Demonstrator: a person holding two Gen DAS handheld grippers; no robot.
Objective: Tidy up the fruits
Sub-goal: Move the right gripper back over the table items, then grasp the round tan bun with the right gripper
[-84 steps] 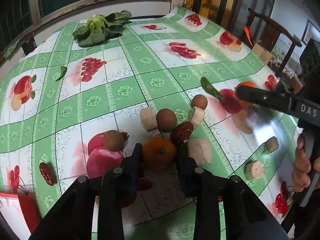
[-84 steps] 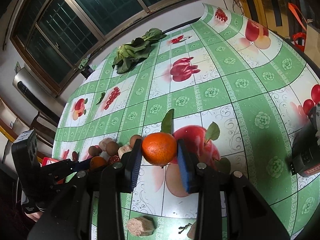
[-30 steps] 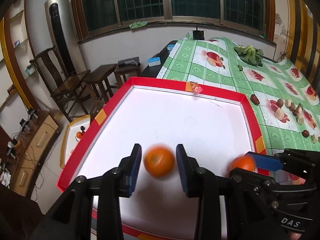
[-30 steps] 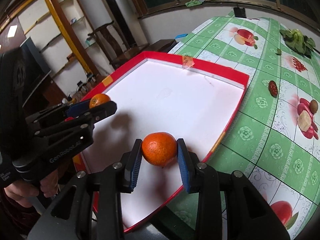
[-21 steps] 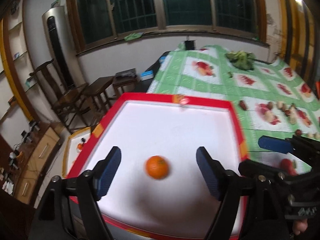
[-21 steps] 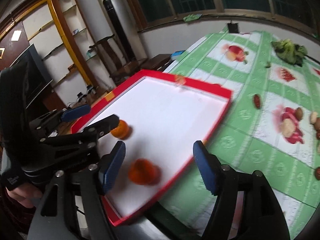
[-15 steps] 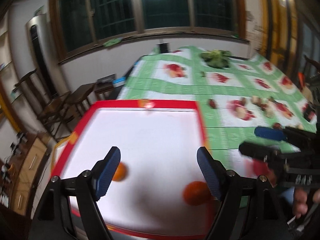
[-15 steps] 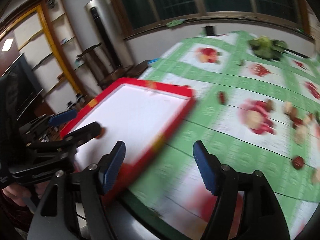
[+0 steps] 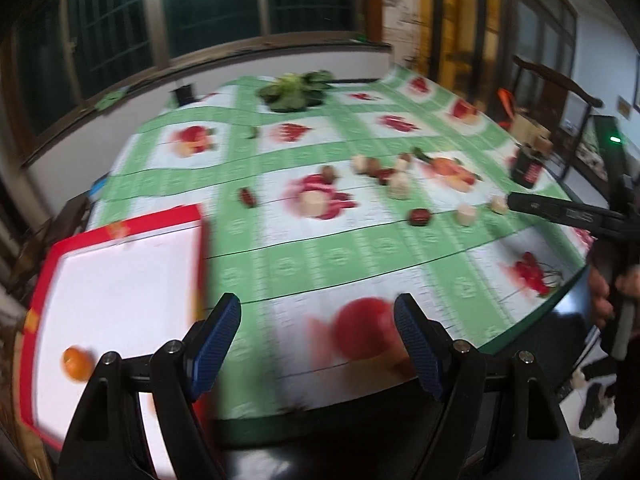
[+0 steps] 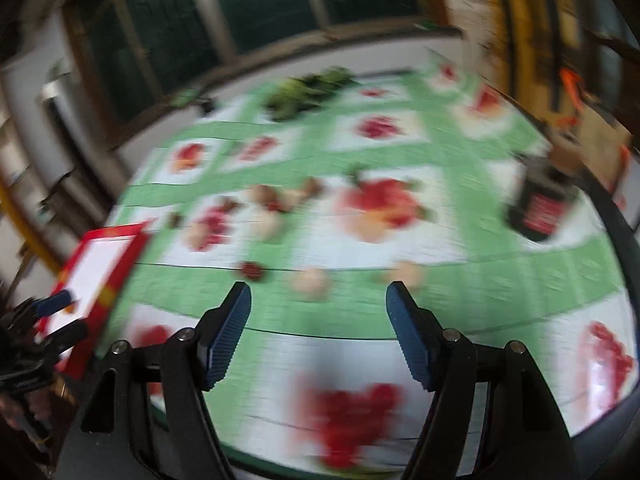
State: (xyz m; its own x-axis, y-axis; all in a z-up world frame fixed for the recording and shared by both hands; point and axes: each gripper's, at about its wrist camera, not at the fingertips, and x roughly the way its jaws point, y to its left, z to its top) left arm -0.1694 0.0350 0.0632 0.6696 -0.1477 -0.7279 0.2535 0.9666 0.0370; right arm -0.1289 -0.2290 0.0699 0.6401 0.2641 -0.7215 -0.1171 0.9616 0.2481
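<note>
An orange lies in the tray at the table's left edge, leafy greens at the far end.

The bench wears a smooth, slightly glossy plastic cloth. The tray has a matt white floor and a glossy red rim. The left gripper is matt black plastic with ribbed blue pads.

Left gripper fingers spread wide, empty; right gripper likewise, angled downward.
</note>
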